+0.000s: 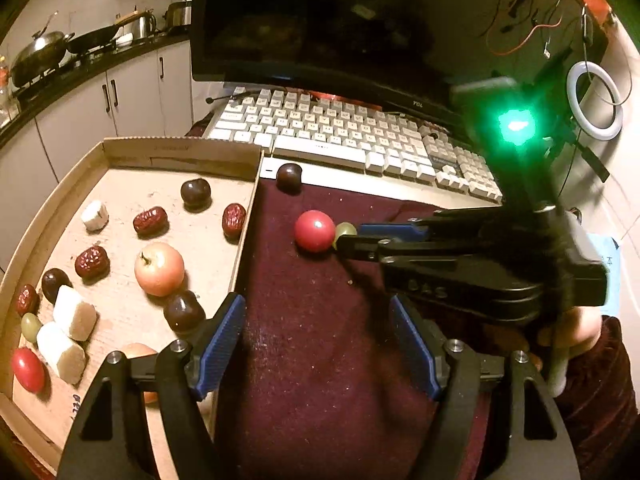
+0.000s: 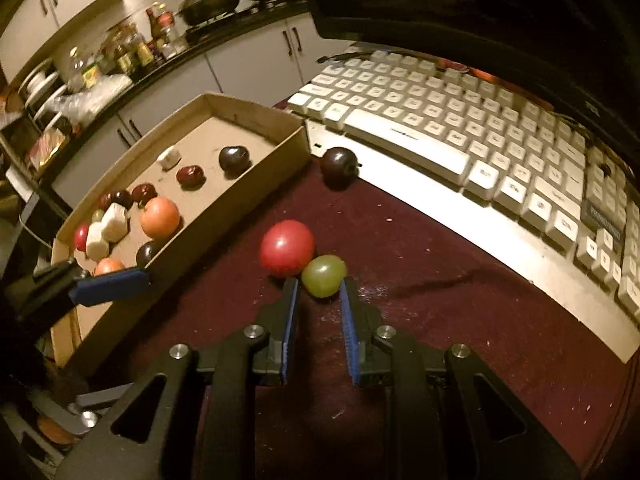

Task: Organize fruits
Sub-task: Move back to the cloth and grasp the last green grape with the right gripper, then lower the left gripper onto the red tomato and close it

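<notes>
A green grape (image 2: 324,275) rests on the maroon cloth (image 2: 400,280) against a red round fruit (image 2: 286,247). My right gripper (image 2: 318,282) is shut on the grape at its fingertips; the left wrist view shows the right gripper (image 1: 340,240) coming in from the right. A dark plum (image 2: 339,166) lies by the keyboard's front edge. My left gripper (image 1: 316,308) is open over bare cloth beside the cardboard box (image 1: 248,216), with nothing between its fingers. The box holds an apple (image 1: 159,268), dark plums, red dates, white chunks and other fruit.
A white keyboard (image 1: 340,136) lies behind the cloth under a dark monitor (image 1: 320,20). A ring light (image 1: 596,100) and loose wires hang at the right. A kitchen counter with pans (image 1: 40,56) runs along the far left.
</notes>
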